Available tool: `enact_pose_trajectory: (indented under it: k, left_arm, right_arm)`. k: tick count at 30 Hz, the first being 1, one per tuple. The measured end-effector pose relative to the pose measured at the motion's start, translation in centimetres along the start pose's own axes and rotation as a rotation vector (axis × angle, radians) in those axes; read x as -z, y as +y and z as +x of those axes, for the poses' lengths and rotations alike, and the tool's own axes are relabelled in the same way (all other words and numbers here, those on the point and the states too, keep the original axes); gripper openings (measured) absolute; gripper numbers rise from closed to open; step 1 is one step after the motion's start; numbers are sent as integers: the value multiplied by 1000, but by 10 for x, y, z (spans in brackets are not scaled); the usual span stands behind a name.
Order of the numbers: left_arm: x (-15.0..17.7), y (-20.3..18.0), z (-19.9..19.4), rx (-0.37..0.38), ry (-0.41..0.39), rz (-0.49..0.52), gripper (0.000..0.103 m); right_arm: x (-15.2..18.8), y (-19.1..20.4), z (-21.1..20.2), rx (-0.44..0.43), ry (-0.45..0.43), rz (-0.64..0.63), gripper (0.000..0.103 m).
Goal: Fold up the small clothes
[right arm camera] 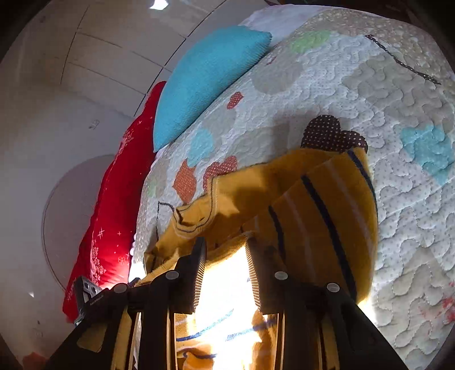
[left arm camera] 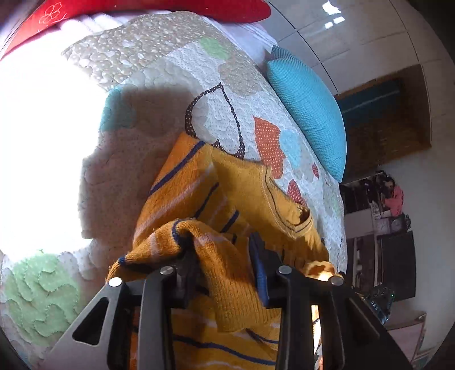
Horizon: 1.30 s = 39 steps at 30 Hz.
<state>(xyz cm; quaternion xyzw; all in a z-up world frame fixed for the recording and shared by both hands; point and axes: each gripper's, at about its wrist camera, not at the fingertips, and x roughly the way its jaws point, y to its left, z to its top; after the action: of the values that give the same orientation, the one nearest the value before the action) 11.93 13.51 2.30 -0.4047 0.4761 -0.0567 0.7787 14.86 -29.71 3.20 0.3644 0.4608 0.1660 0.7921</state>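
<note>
A small mustard-yellow knit sweater [left arm camera: 227, 182] with navy and white stripes lies partly folded on a patterned quilt [left arm camera: 227, 85]. In the left wrist view my left gripper [left arm camera: 224, 250] has a bunched fold of the sweater draped between its fingers, which stand apart around the cloth. In the right wrist view the sweater [right arm camera: 321, 205] lies in front of my right gripper [right arm camera: 226, 247]. Its ribbed fingers [right arm camera: 199, 256] stand apart over the sunlit sweater edge, with nothing pinched between them.
A teal cushion [left arm camera: 310, 108] and a red pillow [left arm camera: 170, 8] lie at the quilt's far edge; both show in the right wrist view, the cushion [right arm camera: 204, 76] above the red pillow [right arm camera: 113, 205]. Bright sunlight washes out part of the quilt [left arm camera: 42, 142]. Shelving [left arm camera: 378, 227] stands beyond the bed.
</note>
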Motion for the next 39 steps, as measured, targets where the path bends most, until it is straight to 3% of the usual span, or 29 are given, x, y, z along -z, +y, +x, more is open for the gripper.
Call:
enact_pose_trajectory:
  k: [2,4,8,15,16,17,18,20,23,27,31,34,36,39]
  left_arm:
    - [-8,2,3,22,-3,-29,45]
    - [-14,1,4,32,-12,-32,54]
    - [-25,-8,-4,29,-27,9,64]
    - [-35,-6,-29,-21,-103,24,70]
    - [-32,-5,-31,-31,-102,25,70]
    - [-27,-4,-35,-46,-100,31,70]
    - [-22,-5,-38,-67,-98,47,70]
    - [-11,-6,-45,-123,-94,101,70]
    - [7,-7,-58,-209,-103,205,70]
    - [31,4,-57,-292,-77,300,70]
    - [53,21,-43,-355,-27,349,70]
    - [60,37,-38,-407,-27,350,71]
    - [61,44,-42,-399,-46,327,72]
    - [65,43,-55,-450,-87,312,72]
  right_arm:
    - [-13,-6,5,65,-33,18,50]
    - [-23,-7,9,137,-54,4,52]
    - [-19,7,-6,171,-59,-115,56]
    - [24,38,-13,291,-17,-419,60]
    - [28,39,-7,325,-9,-455,56]
    - [30,39,0,349,6,-479,17]
    - [31,38,5,355,28,-486,7]
    - [25,30,7,363,19,-447,5]
    - [10,17,3,464,-43,-392,5]
    - [4,9,11,561,-35,-406,6]
    - [10,27,-5,575,-83,-446,29]
    - [21,42,-32,561,-141,-451,31]
    - [34,51,-49,497,-145,-445,31]
    - [63,58,-64,426,-131,-456,31]
